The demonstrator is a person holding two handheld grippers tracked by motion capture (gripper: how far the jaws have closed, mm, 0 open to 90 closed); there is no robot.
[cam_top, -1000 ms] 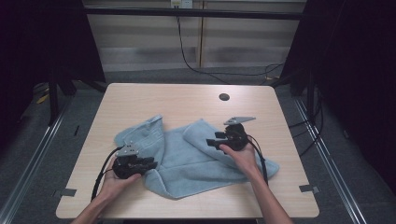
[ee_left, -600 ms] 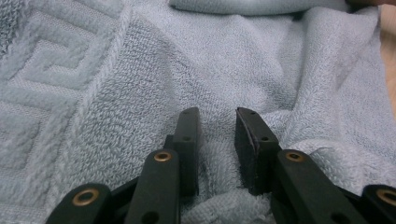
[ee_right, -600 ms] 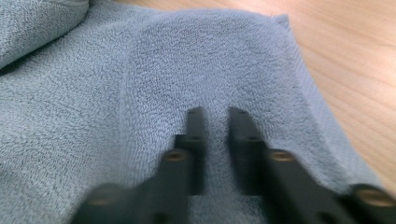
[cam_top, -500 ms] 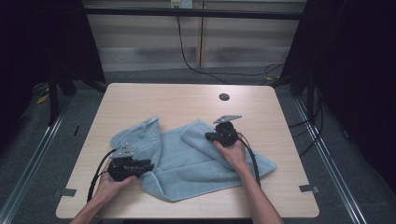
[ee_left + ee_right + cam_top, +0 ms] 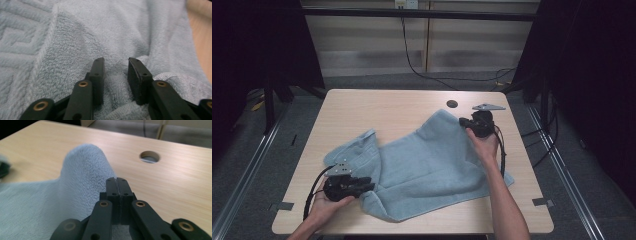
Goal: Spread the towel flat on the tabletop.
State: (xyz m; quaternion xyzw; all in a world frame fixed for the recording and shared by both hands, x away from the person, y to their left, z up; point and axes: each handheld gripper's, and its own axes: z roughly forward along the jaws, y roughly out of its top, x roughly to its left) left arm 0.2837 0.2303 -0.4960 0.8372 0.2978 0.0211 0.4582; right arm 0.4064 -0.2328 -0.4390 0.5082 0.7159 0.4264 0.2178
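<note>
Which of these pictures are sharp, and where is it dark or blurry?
High view: table evenly lit, surroundings nearly black. Left gripper view: towel weave crisp near the jaws, softer toward the top. Right gripper view: jaws sharp, far table edge and hole slightly soft.

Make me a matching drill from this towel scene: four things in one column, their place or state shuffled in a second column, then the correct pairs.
Things
1. left tongs
2. right tongs
3. towel
4. round hole

Place or state
A. light blue, spread rumpled over the middle of the table
B. cut into the tabletop near its far edge
C. jaws pressed together on the towel's far corner
D. jaws parted, resting on the towel at its near left edge

Pairs: 1-D, 2-C, 3-A, 4-B
</note>
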